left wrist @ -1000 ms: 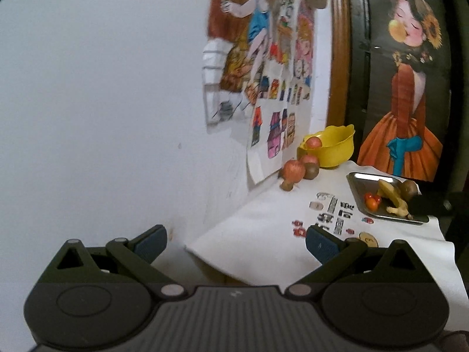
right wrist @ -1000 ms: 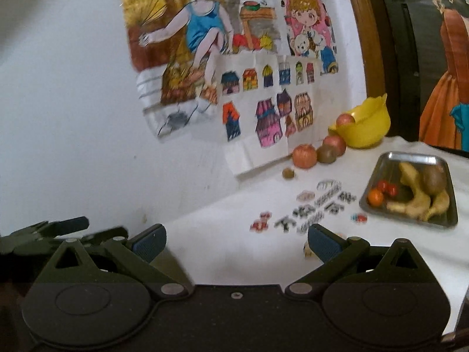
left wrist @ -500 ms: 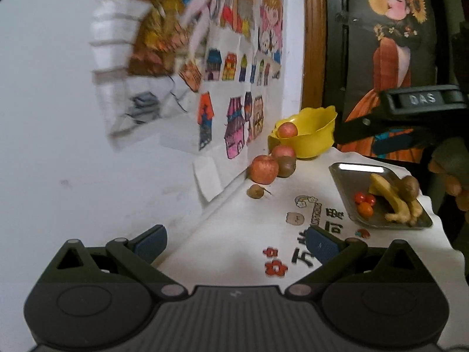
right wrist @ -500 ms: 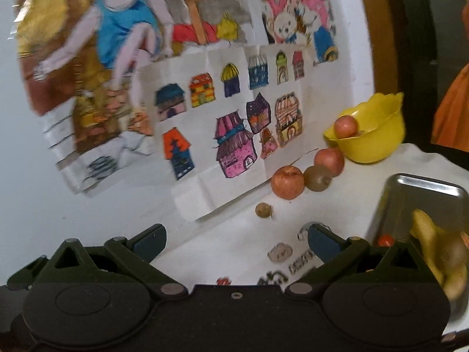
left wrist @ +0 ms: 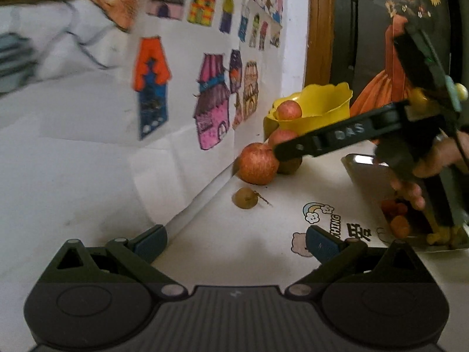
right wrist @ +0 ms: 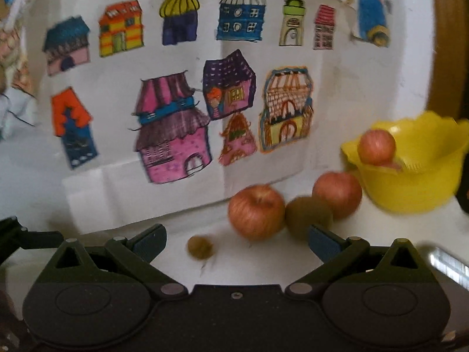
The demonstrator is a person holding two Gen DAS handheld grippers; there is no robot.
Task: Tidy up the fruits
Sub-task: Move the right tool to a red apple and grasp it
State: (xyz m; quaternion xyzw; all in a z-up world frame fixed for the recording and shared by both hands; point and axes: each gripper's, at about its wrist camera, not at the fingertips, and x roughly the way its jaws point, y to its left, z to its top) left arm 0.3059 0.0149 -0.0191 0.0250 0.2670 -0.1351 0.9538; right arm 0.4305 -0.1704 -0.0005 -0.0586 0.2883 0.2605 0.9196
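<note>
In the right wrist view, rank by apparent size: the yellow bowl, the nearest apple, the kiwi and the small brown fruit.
1. yellow bowl
2. nearest apple
3. kiwi, partly hidden by the right gripper
4. small brown fruit

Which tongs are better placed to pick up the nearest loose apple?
Probably the right tongs: open, with the apple just beyond their tips. The left tongs are open too, but sit farther back.

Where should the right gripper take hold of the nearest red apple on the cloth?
Probably across the widest part of the nearest apple, coming from the front. The brown fruit crowds its right side and the wall drawings sit behind. The right gripper is open, nearly lined up.
</note>
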